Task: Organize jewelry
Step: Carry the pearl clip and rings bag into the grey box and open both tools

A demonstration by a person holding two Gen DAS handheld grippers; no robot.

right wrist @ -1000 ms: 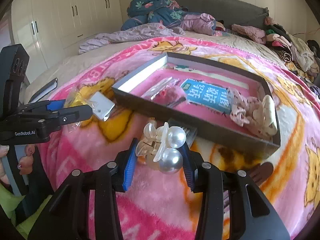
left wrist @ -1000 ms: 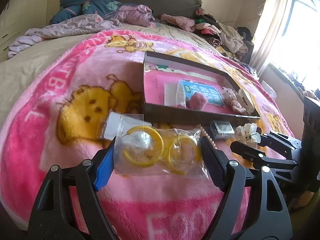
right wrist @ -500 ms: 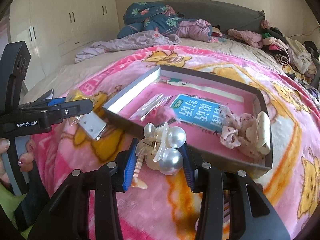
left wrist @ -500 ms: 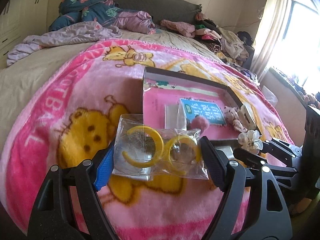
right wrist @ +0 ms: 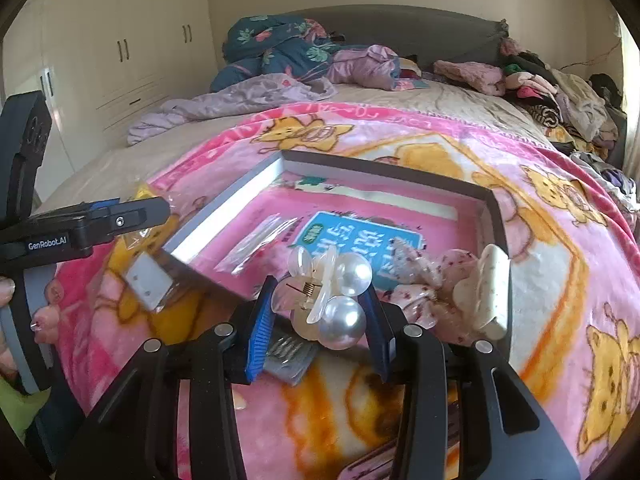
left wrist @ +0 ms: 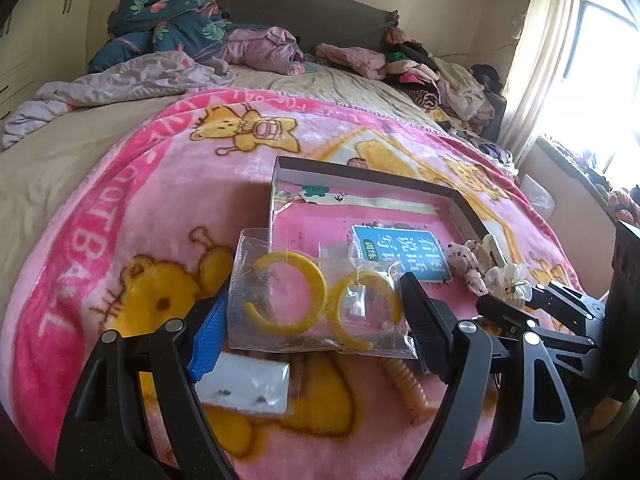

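Observation:
My left gripper (left wrist: pixel 316 320) is shut on a clear bag of yellow hoop earrings (left wrist: pixel 316 304) and holds it above the blanket, just short of the near edge of the dark shallow box (left wrist: pixel 360 172). My right gripper (right wrist: pixel 320 316) is shut on a pearl hair clip (right wrist: pixel 332 296) and holds it over the box's near wall (right wrist: pixel 224 216). In the box lie a blue card (right wrist: pixel 360 244), a clear packet (right wrist: pixel 256 244), a floral scrunchie (right wrist: pixel 424 296) and a cream claw clip (right wrist: pixel 488 292). The right gripper with its clip shows in the left wrist view (left wrist: pixel 508 284).
The box sits on a pink bear-print blanket (left wrist: pixel 160 200) on a bed. A white earring card (left wrist: pixel 244 388) and a tan comb (left wrist: pixel 404 384) lie on the blanket under my left gripper. A small grey packet (right wrist: pixel 288 356) lies under my right gripper. Clothes are piled at the headboard (right wrist: pixel 400 32).
Both grippers have risen and moved forward toward the box with their loads. The earring bag and the pearl clip now hang at the box's near edge.

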